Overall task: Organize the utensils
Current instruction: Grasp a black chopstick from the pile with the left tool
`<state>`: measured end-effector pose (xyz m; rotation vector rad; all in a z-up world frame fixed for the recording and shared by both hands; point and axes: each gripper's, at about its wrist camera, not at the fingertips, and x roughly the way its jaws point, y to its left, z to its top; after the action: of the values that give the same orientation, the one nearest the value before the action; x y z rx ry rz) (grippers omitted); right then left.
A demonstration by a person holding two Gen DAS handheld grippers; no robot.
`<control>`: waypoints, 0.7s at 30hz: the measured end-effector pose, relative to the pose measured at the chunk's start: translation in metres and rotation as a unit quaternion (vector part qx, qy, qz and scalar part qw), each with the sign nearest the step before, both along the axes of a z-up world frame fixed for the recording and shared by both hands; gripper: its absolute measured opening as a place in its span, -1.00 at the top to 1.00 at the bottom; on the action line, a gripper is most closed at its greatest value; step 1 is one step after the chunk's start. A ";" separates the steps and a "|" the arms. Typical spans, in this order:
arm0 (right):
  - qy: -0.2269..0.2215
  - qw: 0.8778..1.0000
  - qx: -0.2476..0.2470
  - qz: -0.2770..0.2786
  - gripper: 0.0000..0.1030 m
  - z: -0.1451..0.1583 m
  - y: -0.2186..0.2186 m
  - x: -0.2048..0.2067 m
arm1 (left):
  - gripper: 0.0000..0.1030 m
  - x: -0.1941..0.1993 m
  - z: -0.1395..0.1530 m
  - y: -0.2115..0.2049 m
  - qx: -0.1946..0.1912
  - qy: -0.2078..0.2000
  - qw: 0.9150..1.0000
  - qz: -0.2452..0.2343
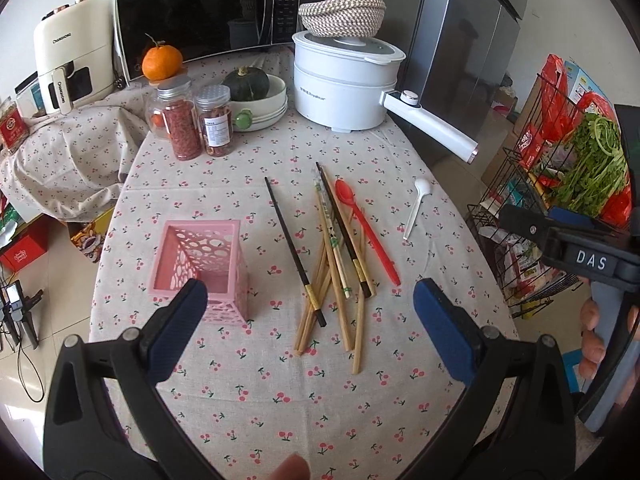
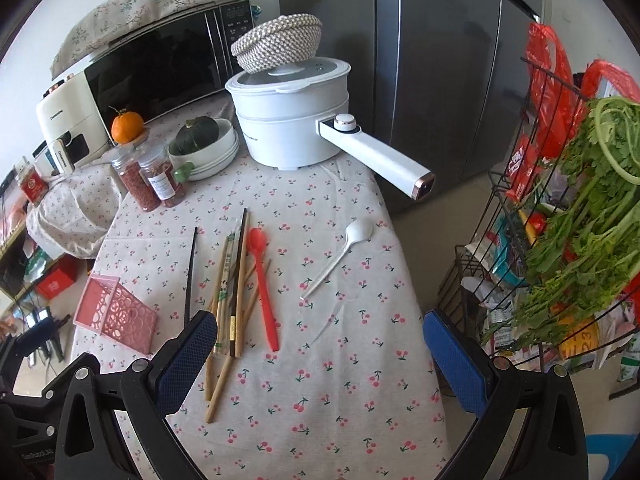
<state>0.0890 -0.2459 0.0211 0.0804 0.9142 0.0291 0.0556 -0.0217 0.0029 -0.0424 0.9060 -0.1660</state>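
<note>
A pink perforated utensil holder (image 1: 200, 268) (image 2: 116, 312) stands on the cherry-print tablecloth, left of a loose pile of wooden and black chopsticks (image 1: 336, 264) (image 2: 230, 296). One black chopstick (image 1: 294, 250) (image 2: 190, 276) lies apart on the pile's left. A red spoon (image 1: 366, 230) (image 2: 264, 284) lies just right of the pile, and a white spoon (image 1: 416, 206) (image 2: 340, 256) farther right. My left gripper (image 1: 310, 304) hovers open above the table's near edge, its left finger over the holder's front. My right gripper (image 2: 320, 340) hovers open, holding nothing, and also shows at the right edge of the left wrist view.
At the back stand two jars (image 1: 200, 120), stacked bowls with a green squash (image 1: 256, 96), a white electric pot (image 1: 344, 88) whose handle juts right, a microwave (image 1: 208, 16) and an orange (image 1: 162, 62). A wire rack of greens and bags (image 2: 568, 220) flanks the table's right edge.
</note>
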 end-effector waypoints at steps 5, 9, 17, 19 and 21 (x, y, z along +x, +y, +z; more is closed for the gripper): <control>0.041 0.998 0.033 -0.015 -0.99 -0.025 -0.026 0.031 | -0.83 0.052 -0.008 -0.017 -0.025 0.065 0.997 -0.015; 0.084 0.993 0.081 -0.009 -0.88 -0.051 -0.042 0.046 | -0.22 0.106 -0.034 -0.027 -0.005 0.124 0.992 0.002; 0.086 0.991 0.094 0.043 -0.78 -0.053 -0.032 0.049 | 0.54 0.186 -0.090 -0.022 0.050 0.214 0.973 0.073; 0.089 0.991 0.092 0.041 -0.78 -0.055 -0.034 0.053 | 0.54 0.196 -0.099 -0.021 0.062 0.223 0.969 0.088; 0.098 0.990 0.097 0.035 -0.78 -0.060 -0.039 0.056 | 0.54 0.203 -0.108 -0.019 0.072 0.230 0.965 0.102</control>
<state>0.1452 -0.2847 -0.0394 0.2355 1.1082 0.1787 0.2588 -0.0405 -0.1051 -0.0407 1.3678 0.1090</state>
